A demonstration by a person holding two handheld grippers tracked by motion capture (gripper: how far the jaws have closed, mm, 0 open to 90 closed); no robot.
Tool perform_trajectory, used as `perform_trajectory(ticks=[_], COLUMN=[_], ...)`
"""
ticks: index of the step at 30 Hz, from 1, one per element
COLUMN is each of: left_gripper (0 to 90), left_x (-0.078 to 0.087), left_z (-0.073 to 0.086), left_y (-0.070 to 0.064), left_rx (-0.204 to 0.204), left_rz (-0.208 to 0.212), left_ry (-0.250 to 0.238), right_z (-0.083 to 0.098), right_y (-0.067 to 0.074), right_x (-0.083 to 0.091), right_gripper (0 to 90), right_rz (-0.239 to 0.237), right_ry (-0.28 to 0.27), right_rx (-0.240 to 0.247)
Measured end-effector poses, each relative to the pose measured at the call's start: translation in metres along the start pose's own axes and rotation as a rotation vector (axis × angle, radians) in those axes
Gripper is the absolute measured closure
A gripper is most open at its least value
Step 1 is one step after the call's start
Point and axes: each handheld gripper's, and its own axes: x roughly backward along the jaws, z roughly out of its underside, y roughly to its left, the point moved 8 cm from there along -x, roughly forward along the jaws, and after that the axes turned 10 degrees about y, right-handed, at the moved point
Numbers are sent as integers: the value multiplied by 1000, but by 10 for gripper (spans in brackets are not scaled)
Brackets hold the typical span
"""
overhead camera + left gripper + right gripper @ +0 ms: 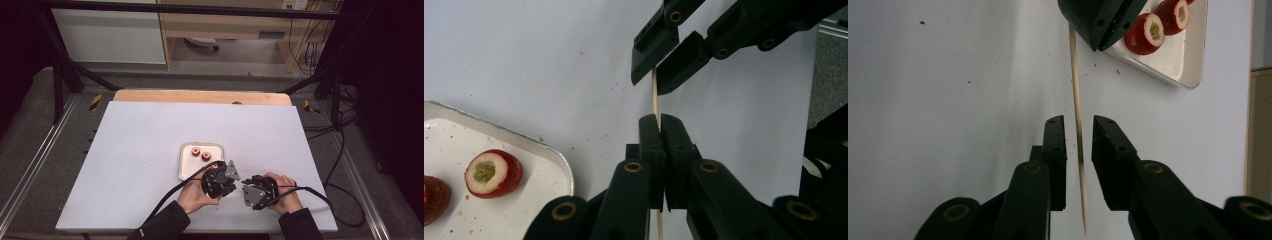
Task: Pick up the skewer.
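A thin wooden skewer [655, 97] runs between my two grippers just above the white table. My left gripper [660, 121] is shut on the skewer, pads pressed together around its shaft. In the right gripper view the skewer [1077, 115] passes through the gap of my right gripper [1079, 122]. Those jaws stand on either side of it with a little space, pads not touching. The left gripper [1096, 42] holds the skewer's far end there. From above, the left gripper [222, 180] and right gripper [256, 190] face each other near the table's front edge.
A small white tray [186, 165] sits just beyond the left gripper, with red hollowed strawberries [195, 152] in it. Two of them [493, 173] lie near the tray's rim [551, 156]. A wooden board [200, 96] borders the table's far edge.
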Motion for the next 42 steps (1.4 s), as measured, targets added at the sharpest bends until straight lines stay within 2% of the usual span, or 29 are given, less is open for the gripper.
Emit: perform_trajectory(ticks=[11, 20, 21, 23, 25, 26, 29, 31, 34, 37, 40, 41, 42], left_gripper=[885, 869, 827, 738, 656, 629, 573, 562, 581, 616, 717, 717, 764], left_x=[-2, -1, 1, 1, 1, 2, 3, 3, 4, 2, -1, -1, -3], left_z=[-1, 1, 3, 6, 11, 13, 20, 21, 20, 18, 17, 17, 17], left_y=[-1, 1, 4, 5, 8, 11, 16, 16, 16, 15, 13, 12, 12], left_rx=[-7, 2, 13, 10, 10, 15, 37, 52, 59, 51, 45, 45, 44], left_rz=[9, 24, 12, 9, -6, -15, -9, -4, 3, 8, 13, 12, 13], left_ry=[5, 25, 36, 55, 102, 122, 179, 191, 214, 224, 251, 257, 263], right_z=[0, -1, -1, -1, 0, 1, 0, -2, -6, -8, -13, -13, -14], right_y=[2, 1, 1, 0, -2, -3, -7, -8, -11, -11, -11, -11, -11], right_x=[-1, 2, 2, 2, 2, 2, 3, 4, 3, 2, 0, 0, 0], right_gripper=[871, 889, 889, 889, 889, 889, 889, 889, 889, 889, 889, 889, 888], right_rz=[0, 2, 5, 14, 29, 32, 55, 58, 69, 66, 66, 66, 70], right_ry=[11, 16, 18, 29, 44, 54, 81, 91, 98, 104, 106, 106, 104], right_rx=[88, 103, 104, 100, 106, 117, 129, 144, 172, 178, 203, 203, 211])
